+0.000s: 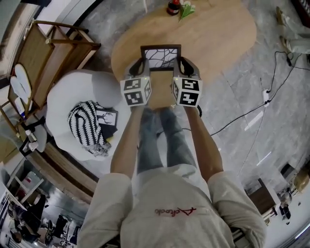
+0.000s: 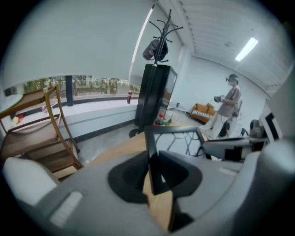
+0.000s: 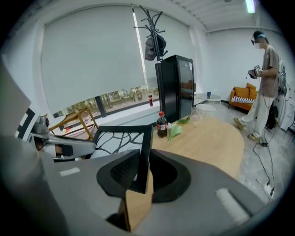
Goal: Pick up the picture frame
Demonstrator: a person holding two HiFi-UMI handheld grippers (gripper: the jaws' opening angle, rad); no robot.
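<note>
In the head view, the frame [image 1: 161, 57] is seen held between both grippers in front of the person, over the near edge of the oval bench [image 1: 223, 34]. The left gripper [image 1: 139, 64] is set on the frame's left rail and the right gripper [image 1: 183, 63] on its right rail. A tan panel, probably the frame's back or stand, shows between the two marker cubes and reaches out over the person's legs, so the frame is judged to be off the bench. A bottle [image 1: 173, 7] and a green leaf [image 1: 186, 9] are left at the bench's far end.

In the left gripper view, the jaws of the left gripper [image 2: 154, 171] are clamped on the dark rail of the frame [image 2: 149, 140], which stands upright between the pads. The branch print is seen to the right of the rail, and the other gripper's body beyond it.

In the right gripper view, the jaws of the right gripper [image 3: 143, 173] are closed on the opposite rail of the frame [image 3: 120, 138], with the print to the left. The bottle [image 3: 162, 124] and the bench [image 3: 216, 140] are seen well below and beyond the frame's edge.

The pick-up is judged to be in its lifting stage, with the grasp already made on both sides. For the next move, equal pressure is called for from both grippers, and they should be moved together at one height, so that the frame is neither twisted nor allowed to slip from either pair of pads.
</note>
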